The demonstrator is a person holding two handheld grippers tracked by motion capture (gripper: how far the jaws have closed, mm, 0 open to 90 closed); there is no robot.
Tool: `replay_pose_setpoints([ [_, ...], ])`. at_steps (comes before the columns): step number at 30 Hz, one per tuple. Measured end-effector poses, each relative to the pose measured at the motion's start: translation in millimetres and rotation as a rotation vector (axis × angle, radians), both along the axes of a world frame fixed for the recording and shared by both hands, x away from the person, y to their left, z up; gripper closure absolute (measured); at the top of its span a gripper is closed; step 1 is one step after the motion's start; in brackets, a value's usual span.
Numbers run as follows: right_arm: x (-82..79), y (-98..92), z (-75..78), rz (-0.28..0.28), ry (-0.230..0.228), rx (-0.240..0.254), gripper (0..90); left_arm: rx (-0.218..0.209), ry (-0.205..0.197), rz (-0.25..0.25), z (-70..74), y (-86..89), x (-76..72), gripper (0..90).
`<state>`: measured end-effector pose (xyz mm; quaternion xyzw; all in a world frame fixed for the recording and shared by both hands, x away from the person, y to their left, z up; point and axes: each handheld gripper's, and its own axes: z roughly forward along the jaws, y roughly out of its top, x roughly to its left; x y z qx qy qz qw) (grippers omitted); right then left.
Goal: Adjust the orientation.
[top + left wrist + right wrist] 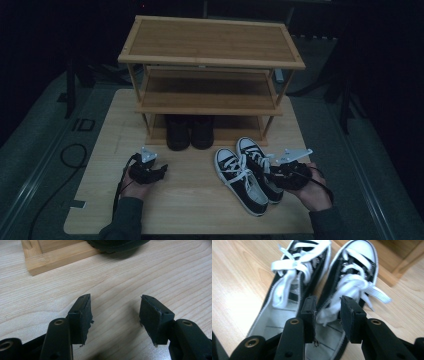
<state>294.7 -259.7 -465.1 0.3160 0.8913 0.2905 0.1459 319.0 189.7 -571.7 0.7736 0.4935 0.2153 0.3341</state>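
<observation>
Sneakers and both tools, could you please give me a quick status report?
Left tool open over bare table. Right tool open at sneakers. Dark shoes on rack bottom shelf.

Two sneakers (248,175), two dark shoes (189,132), one rack (210,60).

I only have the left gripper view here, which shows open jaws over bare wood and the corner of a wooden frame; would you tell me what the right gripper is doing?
Observer: The right gripper is part open, its jaws straddling the inner collar of the right-hand sneaker.
Operator: Is that shoe alone?
Observer: No, its mate, the left-hand sneaker, lies beside it on the table, toes toward the shoe rack.
Operator: Is the rack occupied?
Observer: A pair of dark shoes sits on the bottom shelf; the two upper shelves look bare.
</observation>
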Motion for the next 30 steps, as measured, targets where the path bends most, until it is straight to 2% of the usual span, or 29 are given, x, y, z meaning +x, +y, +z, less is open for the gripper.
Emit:
replay_pose_setpoints([
  [7, 0.9, 11.4, -10.4, 0.028, 0.037, -0.024, 60.9, 0.000, -0.001, 0.000, -0.1, 0.1, 0.0, 43.4],
  [9, 1.8, 11.6, -13.1, 0.017, 0.047, -0.033, 59.2, 0.000, -0.001, 0.000, -0.1, 0.0, 0.0, 43.4],
  [16, 4.4, 11.2, -20.3, 0.014, 0.094, -0.033, 43.9, 0.000, -0.001, 0.000, -0.1, -0.1, 0.0, 43.3],
  [19, 6.2, 14.6, -24.0, 0.007, 0.100, -0.044, 39.4, 0.000, -0.001, 0.000, -0.1, -0.1, 0.0, 43.2],
  [25, 11.1, 22.9, -27.4, -0.012, 0.100, -0.038, 37.9, 0.000, -0.001, -0.002, -0.1, 0.0, 0.0, 43.2],
  [30, 16.7, 31.3, -31.3, -0.043, 0.098, -0.055, 42.7, 0.001, 0.000, -0.002, 0.0, 0.0, 0.0, 43.2],
])
